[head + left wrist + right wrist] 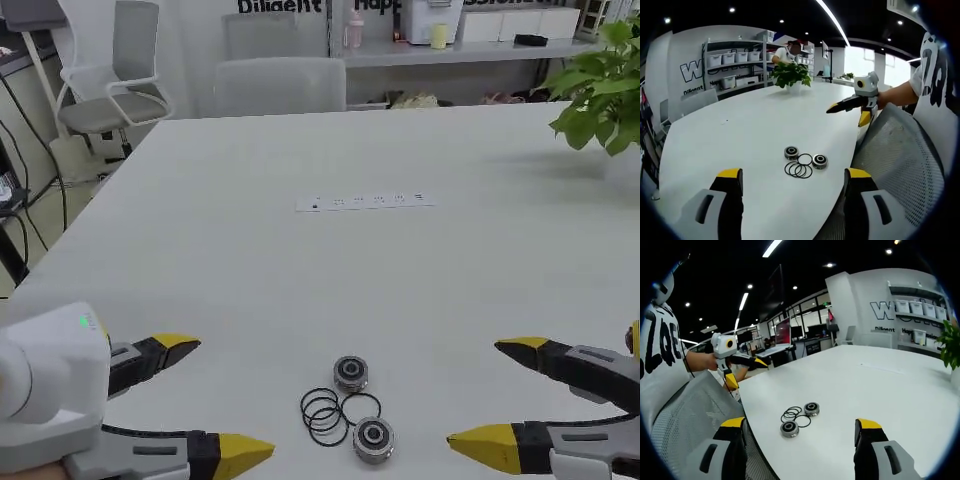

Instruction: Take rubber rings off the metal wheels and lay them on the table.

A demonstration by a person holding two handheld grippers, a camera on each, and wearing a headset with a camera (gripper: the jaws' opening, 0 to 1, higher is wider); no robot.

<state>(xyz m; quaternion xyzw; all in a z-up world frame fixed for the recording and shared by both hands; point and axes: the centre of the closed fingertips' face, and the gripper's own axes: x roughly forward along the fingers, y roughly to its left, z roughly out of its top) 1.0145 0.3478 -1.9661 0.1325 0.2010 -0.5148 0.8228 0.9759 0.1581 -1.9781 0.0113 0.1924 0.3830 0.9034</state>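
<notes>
both tools hang released, jaws spread wide and gripping nothing: the left gripper (228, 396) at 9 o'clock of the parts, the right gripper (476, 393) at 3 o'clock, each well apart from them.

the work sits near the front edge of the white table (300, 150). a small pile of loose rings (325, 412), thin and black, lies flat and overlapping. the far wheel (350, 372) is at 1 o'clock of the pile and the near wheel (373, 438) at 4 o'clock, both lying flat, just beside the rings. whether either wheel has a ring left in its groove is too small to tell.

the wheels look like solid metal: dense for their size, hard, smooth, and likely to skid on the slick tabletop if nudged from one side. best pinned across the rim from opposite sides by one tool. the rings look soft, stretchy and nearly weightless. a jaw tip would need to hook under the rubber at the wheel's edge and roll it off, not pinch it flat. overlapped loose ones may drag along together.
</notes>
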